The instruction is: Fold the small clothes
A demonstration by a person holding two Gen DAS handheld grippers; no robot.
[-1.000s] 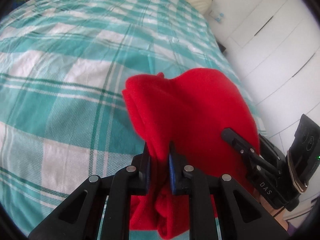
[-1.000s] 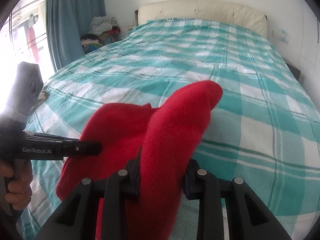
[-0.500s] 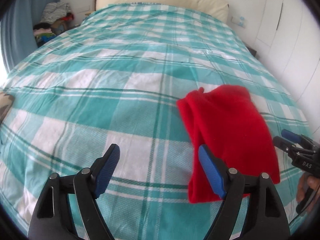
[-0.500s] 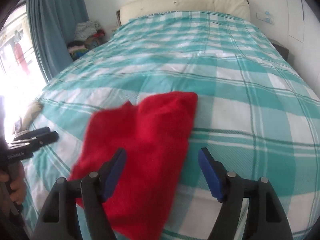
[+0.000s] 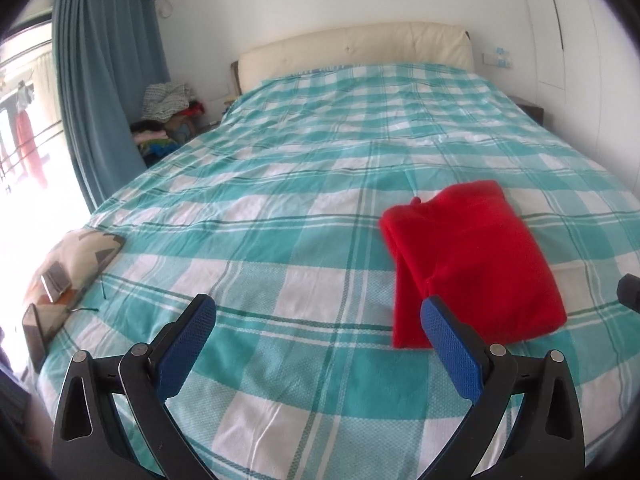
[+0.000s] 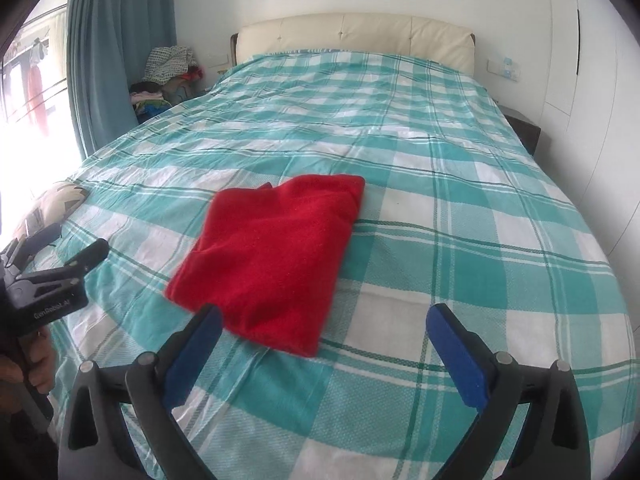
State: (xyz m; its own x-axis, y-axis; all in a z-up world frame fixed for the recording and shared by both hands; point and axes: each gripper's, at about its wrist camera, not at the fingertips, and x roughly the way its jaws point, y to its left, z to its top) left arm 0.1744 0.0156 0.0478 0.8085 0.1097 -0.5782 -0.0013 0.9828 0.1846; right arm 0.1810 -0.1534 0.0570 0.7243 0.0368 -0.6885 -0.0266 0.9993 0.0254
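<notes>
While the bed (image 5: 280, 208) fills both views under a teal and white checked cover, a cream headboard (image 5: 356, 52) stands at its far end against the white wall, and a blue curtain (image 5: 104, 92) hangs at the left by the bright window. Beside the curtain sits a heap of clothes (image 5: 168, 116). The red cloth (image 6: 276, 256) lies folded into a flat, roughly square packet on the cover near the bed's near edge, apart from both tools. The left gripper (image 5: 320, 348) has its 2 blue-padded fingers (image 5: 186, 344) spread wide and opening, with only bedcover between them; the cloth sits just past its right-hand finger. The right gripper (image 6: 324, 356) is likewise spread and opening, nothing between its fingers (image 6: 456, 360), the cloth's near corner just ahead of the left-hand one. A patterned cushion (image 5: 76, 256) rests at the bed's left edge
</notes>
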